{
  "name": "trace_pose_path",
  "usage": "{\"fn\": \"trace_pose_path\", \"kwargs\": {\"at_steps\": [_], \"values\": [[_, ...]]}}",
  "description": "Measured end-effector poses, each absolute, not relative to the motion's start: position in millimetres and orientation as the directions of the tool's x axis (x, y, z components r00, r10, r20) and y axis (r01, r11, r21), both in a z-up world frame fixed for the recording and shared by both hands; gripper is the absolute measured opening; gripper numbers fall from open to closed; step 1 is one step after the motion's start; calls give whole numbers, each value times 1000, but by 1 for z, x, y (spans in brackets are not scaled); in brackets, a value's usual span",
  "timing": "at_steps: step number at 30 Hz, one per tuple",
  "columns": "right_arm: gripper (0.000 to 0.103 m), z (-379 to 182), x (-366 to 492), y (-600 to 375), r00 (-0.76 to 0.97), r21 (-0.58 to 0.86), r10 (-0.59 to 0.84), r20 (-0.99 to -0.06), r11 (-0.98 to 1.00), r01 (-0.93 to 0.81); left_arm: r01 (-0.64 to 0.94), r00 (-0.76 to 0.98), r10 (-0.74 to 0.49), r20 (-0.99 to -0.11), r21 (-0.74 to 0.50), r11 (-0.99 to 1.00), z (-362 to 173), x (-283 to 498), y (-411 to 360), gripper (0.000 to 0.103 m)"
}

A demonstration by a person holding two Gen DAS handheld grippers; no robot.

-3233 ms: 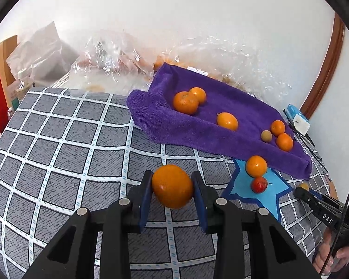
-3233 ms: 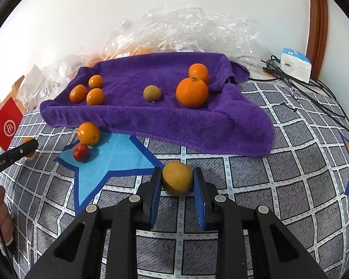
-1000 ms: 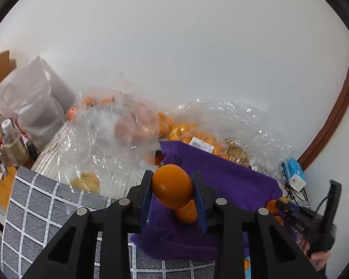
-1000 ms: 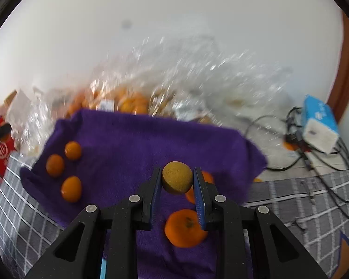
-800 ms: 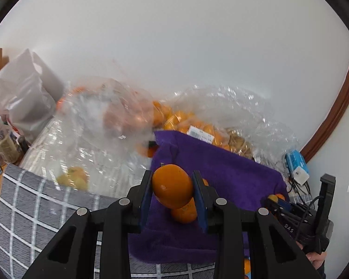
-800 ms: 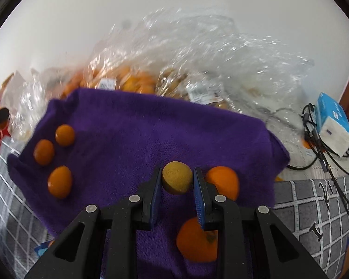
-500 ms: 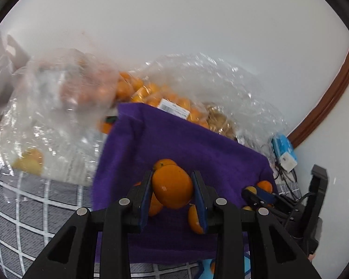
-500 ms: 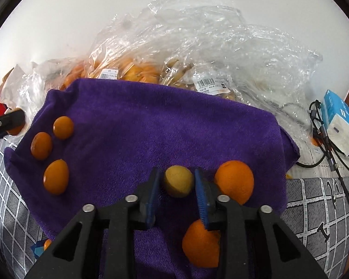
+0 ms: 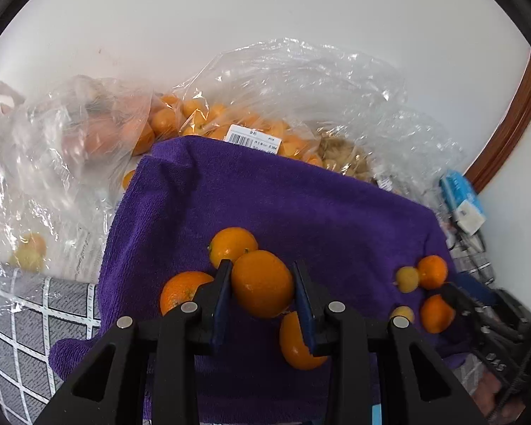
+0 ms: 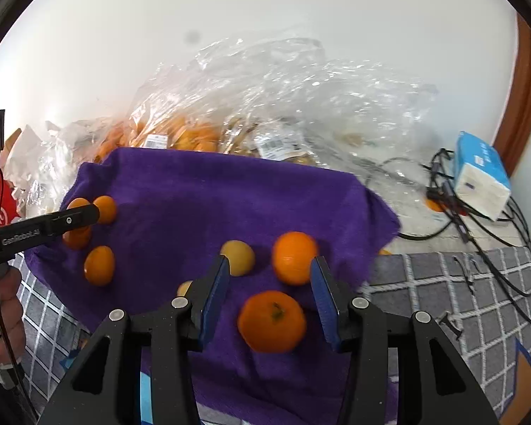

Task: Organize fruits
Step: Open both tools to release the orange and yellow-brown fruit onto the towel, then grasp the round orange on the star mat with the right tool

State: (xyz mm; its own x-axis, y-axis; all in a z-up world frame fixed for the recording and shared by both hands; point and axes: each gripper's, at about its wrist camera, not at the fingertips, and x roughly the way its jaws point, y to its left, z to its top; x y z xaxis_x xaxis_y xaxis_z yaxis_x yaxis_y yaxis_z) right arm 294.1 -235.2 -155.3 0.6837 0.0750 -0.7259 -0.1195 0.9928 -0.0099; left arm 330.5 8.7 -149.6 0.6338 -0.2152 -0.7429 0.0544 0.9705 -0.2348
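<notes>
Each camera sits just behind its own claw, looking forward and down. Both are close over the purple towel (image 9: 301,205), the left claw (image 9: 262,285) from one side, the right claw (image 10: 269,290) from the other. They share the towel and the plastic bags (image 10: 283,106) behind it.

Oranges (image 10: 272,320) crowd the purple towel (image 10: 209,191) near both tools.

Right tool (image 10: 269,294) now agape; yellow fruit (image 10: 238,258) loose on purple towel (image 10: 209,198)
</notes>
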Motion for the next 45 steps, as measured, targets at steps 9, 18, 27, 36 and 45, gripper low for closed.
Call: {"fn": "trace_pose_path", "kwargs": {"at_steps": [9,18,27,36,45], "values": [[49,-153,272,-247,694,-60,14,-719,995,-82,68,632,-176,-755,-173,983,-157,331,-2,32],[50,-150,255,-256,699,-42,-6,-715,999,-34,67,649,-180,-739,-180,981,-139,316,6,45],[50,-138,227,-248,734,-57,-58,-676,998,26,42,722,-142,-677,-161,986,-113,260,37,47],[50,-149,200,-205,698,-10,33,-715,998,-58,-42,697,-119,-707,-206,978,-141,214,93,47],[48,-169,187,-146,662,26,161,-732,978,-209,-69,662,-101,-742,-195,978,-177,182,117,47]]}}
